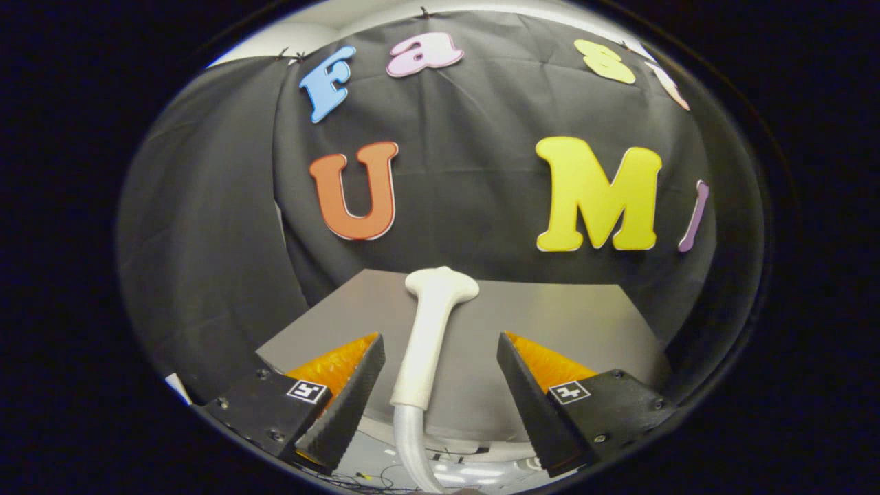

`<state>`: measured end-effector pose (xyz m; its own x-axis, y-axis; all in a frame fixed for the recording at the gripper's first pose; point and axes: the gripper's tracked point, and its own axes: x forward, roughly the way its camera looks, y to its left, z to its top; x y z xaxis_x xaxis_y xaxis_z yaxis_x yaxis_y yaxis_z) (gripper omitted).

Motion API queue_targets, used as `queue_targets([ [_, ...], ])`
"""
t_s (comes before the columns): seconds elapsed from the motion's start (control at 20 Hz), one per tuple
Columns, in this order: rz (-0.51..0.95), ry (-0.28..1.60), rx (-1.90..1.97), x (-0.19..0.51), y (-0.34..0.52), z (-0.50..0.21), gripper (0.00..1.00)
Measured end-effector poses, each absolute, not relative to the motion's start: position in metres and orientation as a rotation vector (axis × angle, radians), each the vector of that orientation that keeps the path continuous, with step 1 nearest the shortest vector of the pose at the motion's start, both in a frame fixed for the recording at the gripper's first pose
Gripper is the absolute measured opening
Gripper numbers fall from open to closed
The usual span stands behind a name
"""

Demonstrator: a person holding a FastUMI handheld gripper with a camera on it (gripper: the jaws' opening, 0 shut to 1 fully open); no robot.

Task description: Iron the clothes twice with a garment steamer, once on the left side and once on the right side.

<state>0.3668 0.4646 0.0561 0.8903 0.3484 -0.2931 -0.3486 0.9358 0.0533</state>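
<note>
The white garment steamer wand [432,330] stands upright between my two fingers, its flared head [442,283] at the top, facing away toward the black cloth wall. A pale ribbed hose [411,440] runs down from the foot of its handle. My gripper [440,338] is open, one finger on each side of the handle with a clear gap on both sides, so neither finger touches it.
A grey tabletop [570,316] lies beyond the fingers and reaches back to the black cloth wall [474,172]. Below the hose, thin cables [385,474] lie on a light floor.
</note>
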Motion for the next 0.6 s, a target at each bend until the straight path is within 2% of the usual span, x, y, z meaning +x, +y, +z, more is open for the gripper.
queue_targets([
  [0.25,0.309,0.389,-0.044,0.406,0.484,0.028,0.99],
  [0.35,0.299,0.434,-0.056,0.417,0.486,0.017,0.93],
  [0.4,0.304,0.450,-0.052,0.419,0.489,0.013,0.86],
  [0.45,0.311,0.470,-0.051,0.418,0.492,0.009,0.85],
  [0.5,0.323,0.485,-0.050,0.415,0.494,0.009,0.78],
  [0.55,0.336,0.494,-0.046,0.416,0.500,0.007,0.75],
  [0.6,0.359,0.506,-0.041,0.415,0.505,0.007,0.65],
])
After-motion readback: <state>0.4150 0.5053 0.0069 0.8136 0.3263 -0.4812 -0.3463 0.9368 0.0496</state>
